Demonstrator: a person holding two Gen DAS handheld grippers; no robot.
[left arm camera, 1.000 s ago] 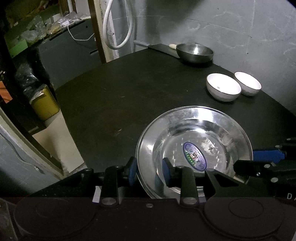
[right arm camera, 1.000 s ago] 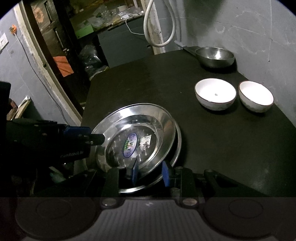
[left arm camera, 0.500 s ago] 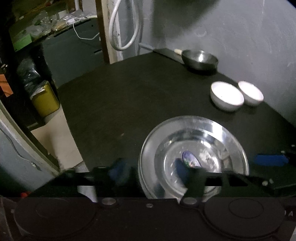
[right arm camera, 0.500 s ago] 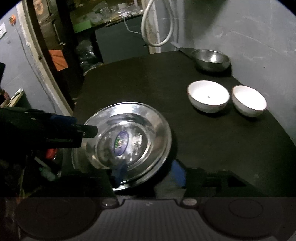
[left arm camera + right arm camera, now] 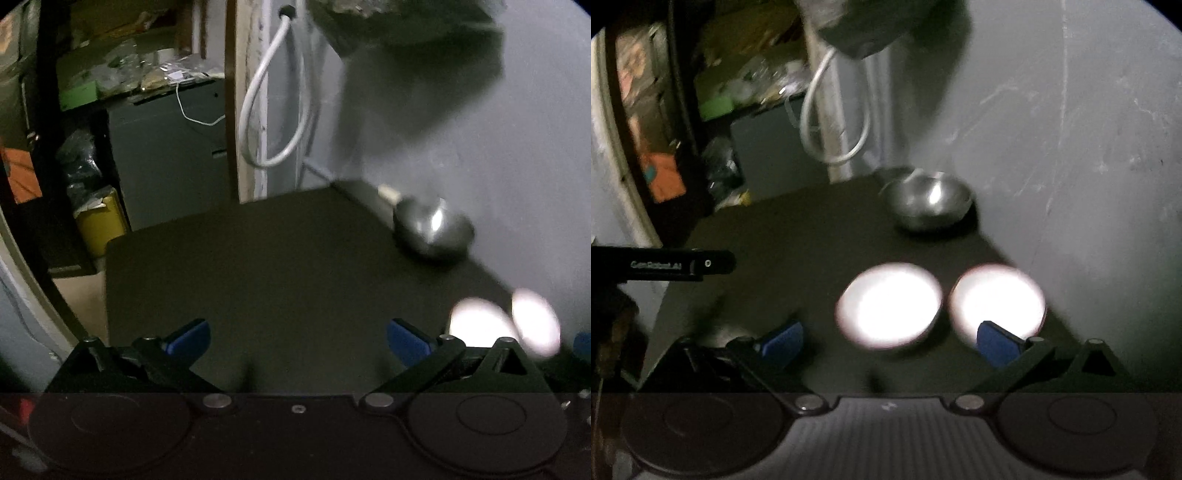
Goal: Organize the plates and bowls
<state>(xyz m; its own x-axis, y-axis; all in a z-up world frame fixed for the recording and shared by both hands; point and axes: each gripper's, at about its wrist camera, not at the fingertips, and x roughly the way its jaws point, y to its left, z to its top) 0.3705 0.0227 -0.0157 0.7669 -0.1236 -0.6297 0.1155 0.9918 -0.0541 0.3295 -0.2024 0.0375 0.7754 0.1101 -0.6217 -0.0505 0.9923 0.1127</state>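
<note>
Two white bowls stand side by side on the black table (image 5: pixel 798 236): one (image 5: pixel 890 306) just ahead of my right gripper (image 5: pixel 890 341), the other (image 5: pixel 997 295) to its right by the wall. They also show blurred at the right of the left wrist view (image 5: pixel 476 325) (image 5: pixel 535 321). A steel bowl (image 5: pixel 929 201) (image 5: pixel 432 229) stands at the table's far corner. My left gripper (image 5: pixel 297 338) is open and empty above bare table. My right gripper is open and empty. The steel plates are out of view. The left gripper's body (image 5: pixel 665 264) shows at the left of the right wrist view.
A grey wall (image 5: pixel 1071 147) runs along the table's right side. A white hose loop (image 5: pixel 273 110) hangs on a post behind the table. A dark cabinet (image 5: pixel 166 155) and a yellow bin (image 5: pixel 103 221) stand beyond the table's left edge.
Both grippers have let go of the steel plates and opened wide. Both have lifted and tilted toward the far side of the table, so the plates have dropped out of view.
</note>
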